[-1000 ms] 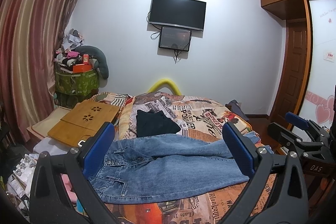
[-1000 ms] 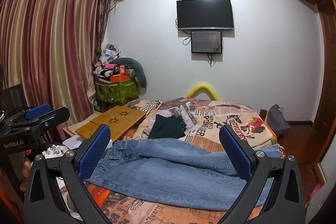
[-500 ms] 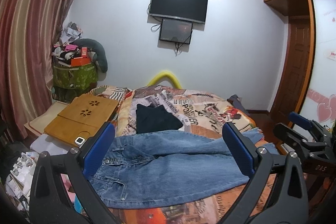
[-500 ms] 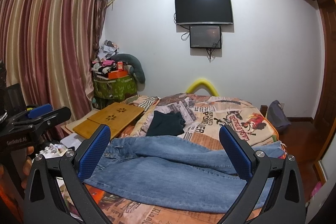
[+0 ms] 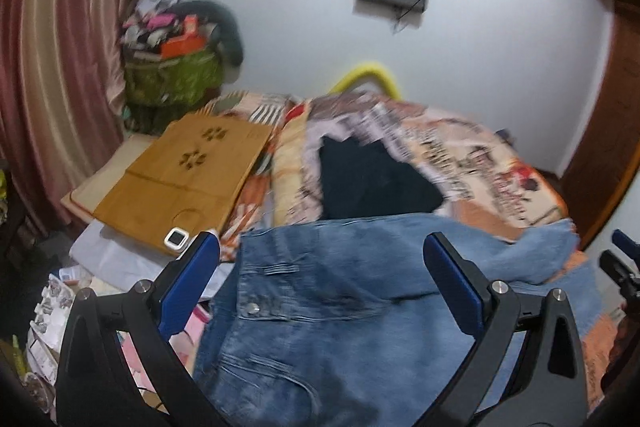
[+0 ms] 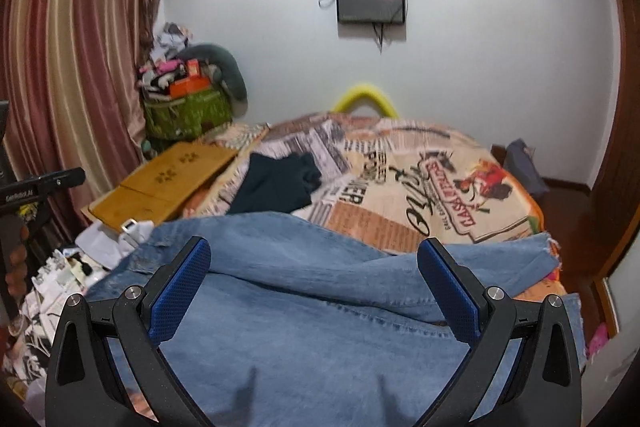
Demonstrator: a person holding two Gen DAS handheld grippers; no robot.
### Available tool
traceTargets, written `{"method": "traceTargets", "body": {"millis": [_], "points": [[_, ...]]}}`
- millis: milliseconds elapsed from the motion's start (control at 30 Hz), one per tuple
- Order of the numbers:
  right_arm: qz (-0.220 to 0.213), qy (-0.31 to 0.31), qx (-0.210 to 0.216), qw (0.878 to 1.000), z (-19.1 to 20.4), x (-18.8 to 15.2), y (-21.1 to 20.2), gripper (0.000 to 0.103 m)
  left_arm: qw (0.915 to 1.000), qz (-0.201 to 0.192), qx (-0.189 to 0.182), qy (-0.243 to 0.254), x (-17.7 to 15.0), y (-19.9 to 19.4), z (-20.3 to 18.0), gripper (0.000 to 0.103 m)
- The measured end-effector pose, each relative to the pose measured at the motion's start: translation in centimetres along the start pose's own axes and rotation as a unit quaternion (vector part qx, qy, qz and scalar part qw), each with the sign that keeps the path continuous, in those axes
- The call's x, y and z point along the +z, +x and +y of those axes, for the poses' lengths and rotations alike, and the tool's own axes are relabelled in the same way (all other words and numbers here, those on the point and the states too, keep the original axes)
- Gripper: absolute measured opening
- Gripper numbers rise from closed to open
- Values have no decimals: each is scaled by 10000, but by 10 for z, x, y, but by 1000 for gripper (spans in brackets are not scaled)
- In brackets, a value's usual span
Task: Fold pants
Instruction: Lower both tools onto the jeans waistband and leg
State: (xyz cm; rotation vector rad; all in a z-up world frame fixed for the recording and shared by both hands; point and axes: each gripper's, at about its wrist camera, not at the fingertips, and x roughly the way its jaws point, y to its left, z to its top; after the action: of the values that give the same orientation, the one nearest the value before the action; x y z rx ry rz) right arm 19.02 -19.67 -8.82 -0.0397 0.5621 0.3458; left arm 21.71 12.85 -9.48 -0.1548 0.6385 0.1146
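Blue jeans [image 5: 340,307] lie flat across the near end of the bed, waistband with its metal button to the left and legs running right to frayed hems [image 6: 536,255]. My left gripper [image 5: 320,267] hovers open above the waistband and hip area, nothing between its blue pads. My right gripper [image 6: 314,275] hangs open above the thigh and leg part of the jeans [image 6: 320,307], also empty. The left gripper's tip [image 6: 44,183] shows at the left edge of the right wrist view, and the right gripper's tip [image 5: 620,259] at the right edge of the left wrist view.
A folded dark garment [image 5: 372,183] lies on the printed bedspread [image 6: 440,179] beyond the jeans. A wooden lap desk [image 5: 188,171] with a small white device [image 5: 177,238] sits left of the bed. Clutter covers the floor at the left [image 6: 52,279]. Curtains, a green basket and a wall television stand behind.
Both grippers have tilted down and moved in close over the jeans, which now fill the lower part of each view. Both stay open.
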Motion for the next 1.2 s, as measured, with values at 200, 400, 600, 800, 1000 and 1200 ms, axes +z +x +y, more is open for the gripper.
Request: {"method": "traceTargets", "body": {"millis": [200,400,600,800,1000,1200], "points": [[580,125,180,9981,-27,10,62,103,9968,766,196,-129,10,88,29,98],[1201,1,460,9917,-44,15,124,103,9867,1603,251,-67,0,168,43,86],[2268,-161,847,9701,-48,4,187,93,9699,2429,141,-68,-20,240,48,51],[2659,-405,1015,9578,-46,-2,222,91,9578,2862,244,-40,-35,289,47,48],[2644,-673,1054,9563,-37,-14,235,92,9541,2969,266,300,-48,308,35,52],[2466,-667,1158,9599,-37,-18,225,61,9571,2876,183,304,-48,307,33,38]]}}
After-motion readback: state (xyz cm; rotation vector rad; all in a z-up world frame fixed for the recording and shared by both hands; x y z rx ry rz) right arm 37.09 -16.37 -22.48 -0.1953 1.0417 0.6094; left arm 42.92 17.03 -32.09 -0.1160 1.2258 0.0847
